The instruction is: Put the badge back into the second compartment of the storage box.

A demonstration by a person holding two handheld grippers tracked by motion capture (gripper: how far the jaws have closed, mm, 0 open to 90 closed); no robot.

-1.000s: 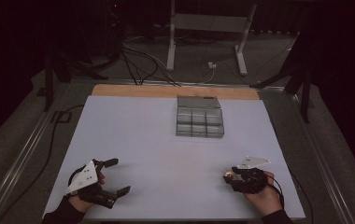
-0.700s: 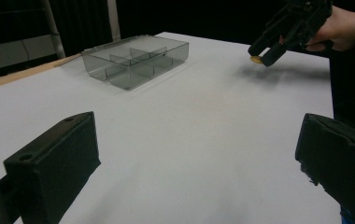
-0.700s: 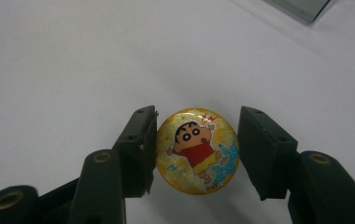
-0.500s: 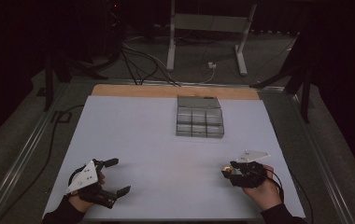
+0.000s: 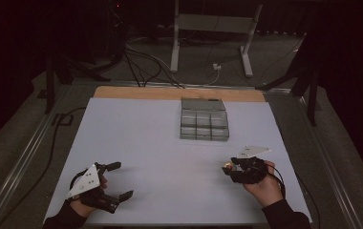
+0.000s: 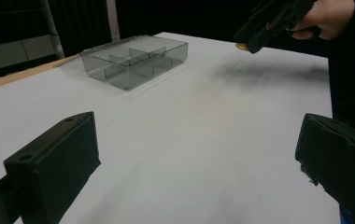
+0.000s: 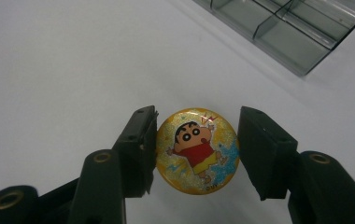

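Right gripper view: the right gripper [image 7: 197, 151] is clamped on a round yellow badge [image 7: 197, 150] printed with a cartoon child in a red shirt; one black jaw presses each side of the badge's rim, and the badge hangs above the white table [image 7: 49, 60] with its face toward the camera. A corner of the clear grey compartment box [image 7: 301, 35] lies beyond it at upper right.

High view: the same gripper [image 5: 227, 168] sits at the near right of the table [image 5: 146, 129], in the person's right hand [image 5: 263, 183], with the badge [image 5: 227, 167] a small bright spot at its tip. The compartment box [image 5: 204, 119] stands toward the far edge, well apart from both grippers. The left gripper [image 5: 120, 180] rests at the near left with its jaws spread wide and nothing between them.

Left gripper view: the two black jaws frame bare table [image 6: 189, 140]; the box [image 6: 136, 58] lies ahead, and the right gripper [image 6: 252, 44] hovers above the table at upper right.
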